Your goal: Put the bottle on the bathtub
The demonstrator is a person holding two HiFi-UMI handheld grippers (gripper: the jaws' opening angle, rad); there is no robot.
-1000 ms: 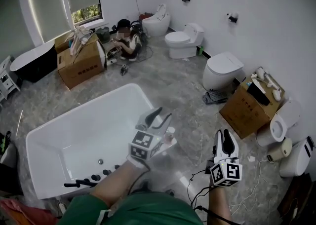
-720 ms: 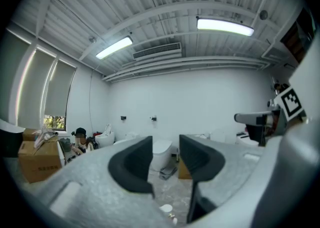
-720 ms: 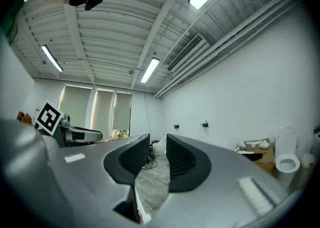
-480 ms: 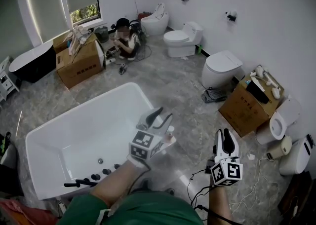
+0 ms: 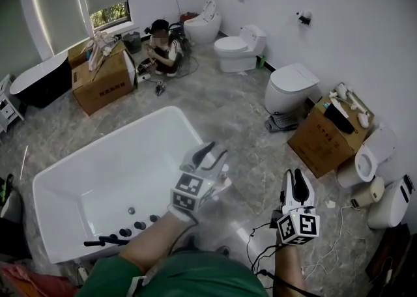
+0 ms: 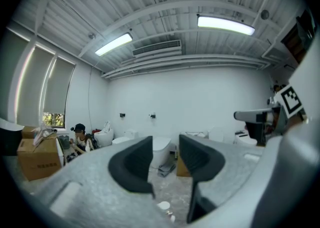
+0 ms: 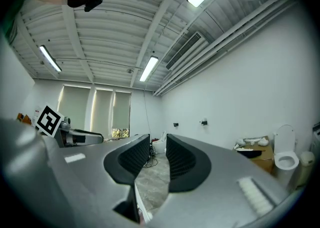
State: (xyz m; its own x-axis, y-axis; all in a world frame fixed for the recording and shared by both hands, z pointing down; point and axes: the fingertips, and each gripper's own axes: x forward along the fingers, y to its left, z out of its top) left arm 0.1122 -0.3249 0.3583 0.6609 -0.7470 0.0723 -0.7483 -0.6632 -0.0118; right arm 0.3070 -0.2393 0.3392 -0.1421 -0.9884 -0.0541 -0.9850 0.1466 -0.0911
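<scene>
Near the bathtub (image 5: pixel 177 113), left gripper (image 5: pixel 210 151) and right gripper (image 5: pixel 298 177) point forward, fingers apart.

Bathtub (image 5: pixel 107 143) glossy; floor (image 5: pixel 234 110) polished stone; box (image 5: pixel 319 142) cardboard

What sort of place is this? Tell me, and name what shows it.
Likely a bathroom-fixture showroom or storeroom: several toilets stand loose on the floor, a white bathtub sits freestanding, and cardboard boxes hold fittings.
</scene>
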